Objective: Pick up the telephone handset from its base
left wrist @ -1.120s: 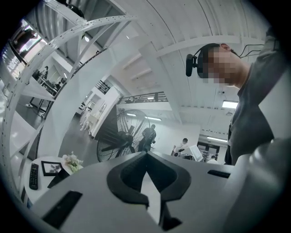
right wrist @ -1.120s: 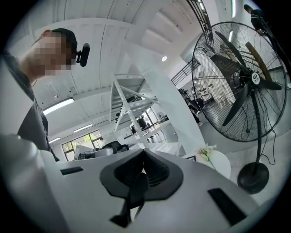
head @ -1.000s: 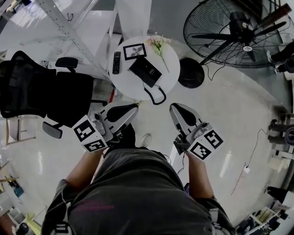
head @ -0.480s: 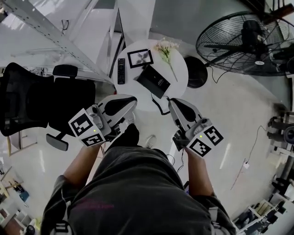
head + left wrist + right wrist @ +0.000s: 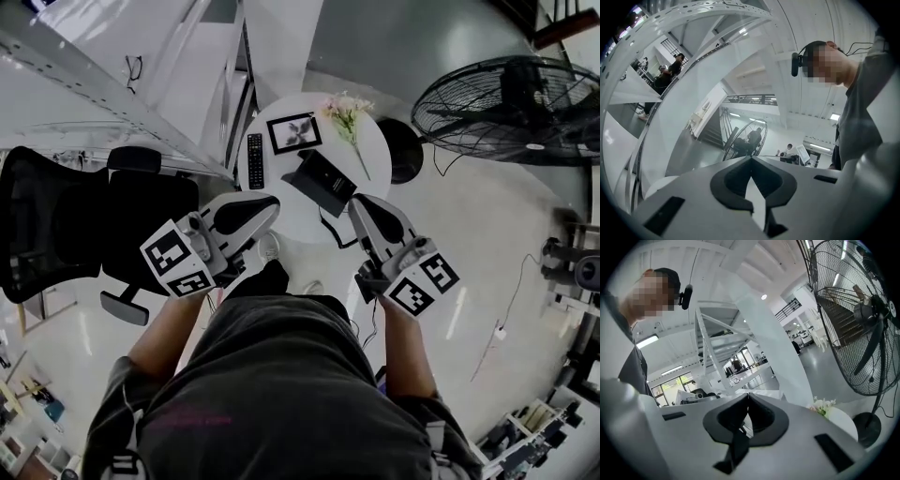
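The black telephone sits on a small round white table, its handset lying on the base and a coiled cord hanging over the near edge. My left gripper hovers at the table's near left edge, shut and empty. At the near right edge, just right of the cord, my right gripper is also shut with nothing in it. In the left gripper view the left gripper has its jaw tips together. The right gripper looks the same in the right gripper view; the phone is hidden there.
On the table also lie a remote, a framed picture and a flower sprig. A big floor fan with a round base stands to the right. A black office chair stands to the left.
The person has stepped toward the table. Both grippers now reach its near edge, where a second ago they were well short of it. The jaws stayed shut.
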